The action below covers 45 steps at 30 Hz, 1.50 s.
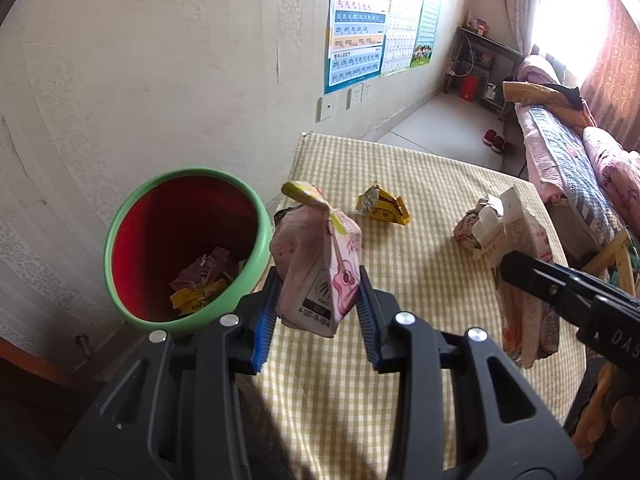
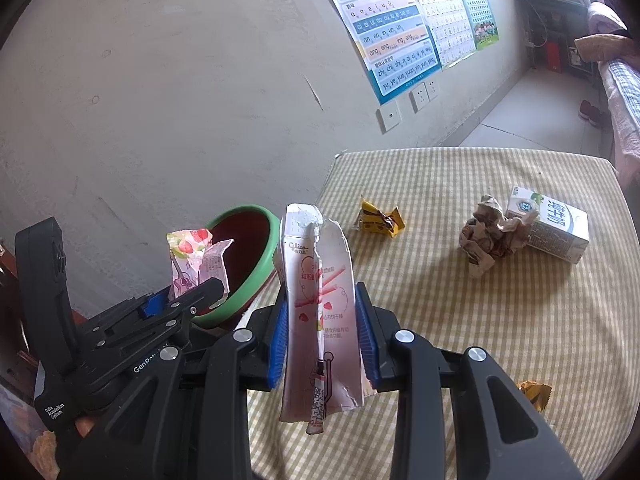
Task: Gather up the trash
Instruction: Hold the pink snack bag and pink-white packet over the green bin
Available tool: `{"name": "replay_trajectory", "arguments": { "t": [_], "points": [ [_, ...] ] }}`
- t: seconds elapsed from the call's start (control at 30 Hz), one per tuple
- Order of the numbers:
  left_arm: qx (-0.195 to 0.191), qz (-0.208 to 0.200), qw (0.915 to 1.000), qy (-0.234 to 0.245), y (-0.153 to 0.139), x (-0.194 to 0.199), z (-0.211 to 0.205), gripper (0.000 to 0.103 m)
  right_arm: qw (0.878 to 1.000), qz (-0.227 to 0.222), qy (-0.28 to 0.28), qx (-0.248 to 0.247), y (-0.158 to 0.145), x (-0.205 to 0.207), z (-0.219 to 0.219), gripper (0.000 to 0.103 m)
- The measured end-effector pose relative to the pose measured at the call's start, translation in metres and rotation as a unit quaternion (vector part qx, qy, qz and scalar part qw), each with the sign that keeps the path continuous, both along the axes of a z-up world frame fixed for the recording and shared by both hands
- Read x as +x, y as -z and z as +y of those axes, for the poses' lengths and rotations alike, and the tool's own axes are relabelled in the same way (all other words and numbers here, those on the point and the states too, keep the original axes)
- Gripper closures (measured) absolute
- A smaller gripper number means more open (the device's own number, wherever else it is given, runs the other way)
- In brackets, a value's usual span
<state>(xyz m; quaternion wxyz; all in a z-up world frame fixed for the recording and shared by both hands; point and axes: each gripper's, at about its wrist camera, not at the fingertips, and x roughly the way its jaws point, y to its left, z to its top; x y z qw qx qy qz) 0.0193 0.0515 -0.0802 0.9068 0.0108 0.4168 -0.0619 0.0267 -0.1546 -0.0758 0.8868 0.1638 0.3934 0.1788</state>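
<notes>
While both grippers clench trash — left gripper (image 1: 318,304) pink carton (image 1: 320,268), right gripper (image 2: 322,336) torn box (image 2: 320,312) | risk: early release misses bin (image 1: 120,232) beside tabletop's (image 1: 420,280) left edge.

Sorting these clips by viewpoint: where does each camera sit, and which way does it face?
Left wrist: on the left gripper, shut on a pink carton, facing bin and table; right gripper intrudes.
Right wrist: on the right gripper, shut on a torn box, facing likewise.
Shared: bin, table, yellow wrapper.
</notes>
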Motion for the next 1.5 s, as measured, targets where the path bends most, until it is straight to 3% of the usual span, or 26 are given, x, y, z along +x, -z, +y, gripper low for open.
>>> {"name": "replay_trajectory", "arguments": {
  "t": [0.87,1.5],
  "points": [
    [0.01,-0.023,0.9977,-0.064,-0.005,0.016,0.042,0.068,0.999,-0.029,-0.039,-0.015,-0.011,0.015,0.038,0.071],
    [0.022,-0.011,0.9921,-0.123,0.007,0.033,0.086,0.068,0.995,-0.026,-0.091,-0.026,-0.007,0.046,0.09,0.071]
  ]
}}
